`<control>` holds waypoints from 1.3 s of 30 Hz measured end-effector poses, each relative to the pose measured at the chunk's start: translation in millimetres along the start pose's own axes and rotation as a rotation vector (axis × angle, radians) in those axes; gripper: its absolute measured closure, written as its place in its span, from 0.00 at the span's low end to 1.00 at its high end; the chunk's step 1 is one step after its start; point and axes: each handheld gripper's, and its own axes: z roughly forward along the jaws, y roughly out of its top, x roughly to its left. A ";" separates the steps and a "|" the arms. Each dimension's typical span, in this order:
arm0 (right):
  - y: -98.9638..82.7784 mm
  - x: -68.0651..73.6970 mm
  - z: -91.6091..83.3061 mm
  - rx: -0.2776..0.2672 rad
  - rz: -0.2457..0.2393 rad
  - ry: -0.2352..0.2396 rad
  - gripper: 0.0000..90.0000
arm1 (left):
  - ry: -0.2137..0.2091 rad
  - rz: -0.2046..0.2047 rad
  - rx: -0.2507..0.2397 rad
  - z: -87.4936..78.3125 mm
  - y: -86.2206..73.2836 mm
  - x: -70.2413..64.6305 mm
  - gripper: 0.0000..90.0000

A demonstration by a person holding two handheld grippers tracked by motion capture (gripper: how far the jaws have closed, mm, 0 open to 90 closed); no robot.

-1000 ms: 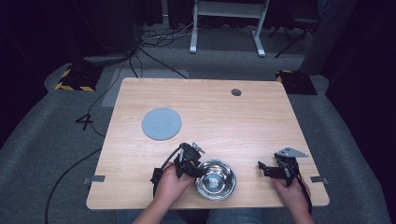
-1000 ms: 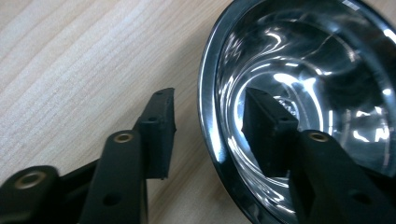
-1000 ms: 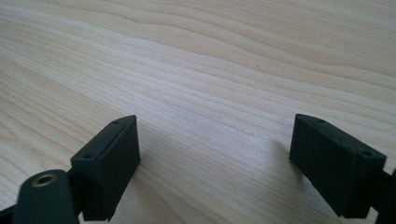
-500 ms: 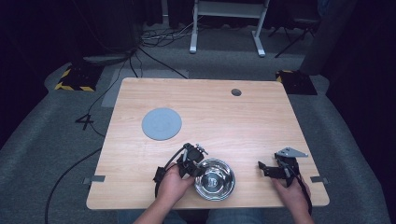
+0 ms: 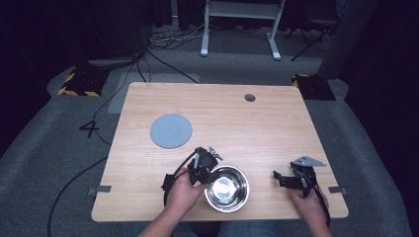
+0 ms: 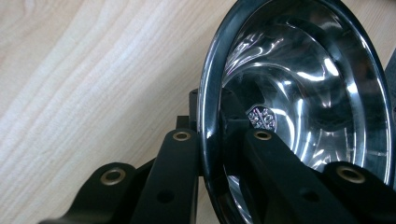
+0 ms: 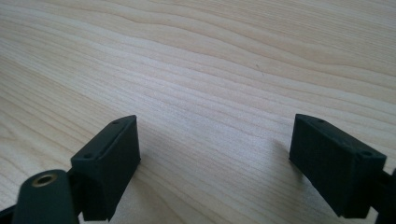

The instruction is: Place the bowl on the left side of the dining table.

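A shiny steel bowl [image 5: 227, 188] sits on the wooden table [image 5: 257, 128] near its front edge, a little left of centre. My left gripper [image 5: 206, 170] is shut on the bowl's left rim [image 6: 208, 140], one jaw outside the wall and one inside. The bowl's mirrored inside [image 6: 308, 88] is bare. My right gripper [image 5: 277, 178] rests low over bare wood at the front right, a hand's width from the bowl, and stands open [image 7: 215, 158] with nothing between its jaws.
A flat grey round disc [image 5: 171, 131] lies on the table's left half, behind the bowl. A small dark round hole [image 5: 250, 98] sits near the far edge. Cables and metal stand legs [image 5: 239, 29] lie on the floor beyond the table.
The bowl and my left gripper have shifted slightly toward the front left. The right gripper has stayed still.
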 end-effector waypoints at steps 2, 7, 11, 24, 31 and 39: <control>0.0 -0.1 0.0 0.000 -0.001 -0.001 0.18 | 0.005 0.001 -0.002 -1.2 0.8 0.1 0.96; 0.0 -0.1 0.0 0.000 -0.001 -0.001 0.18 | -0.005 -0.008 -0.017 -7.6 3.7 4.7 0.96; 0.0 0.0 0.0 0.000 0.000 0.000 0.18 | 0.004 -0.016 -0.045 -14.4 5.2 8.3 0.96; 0.0 -0.1 0.0 0.000 -0.001 0.000 0.18 | 0.039 -0.039 -0.117 -38.2 13.0 20.7 0.96; 0.0 0.0 0.0 0.000 -0.001 0.000 0.18 | 0.079 -0.044 -0.141 -50.4 22.0 30.0 0.96; 0.0 -0.1 0.0 0.000 -0.001 0.000 0.18 | 0.110 -0.040 -0.165 -60.6 29.2 39.6 0.96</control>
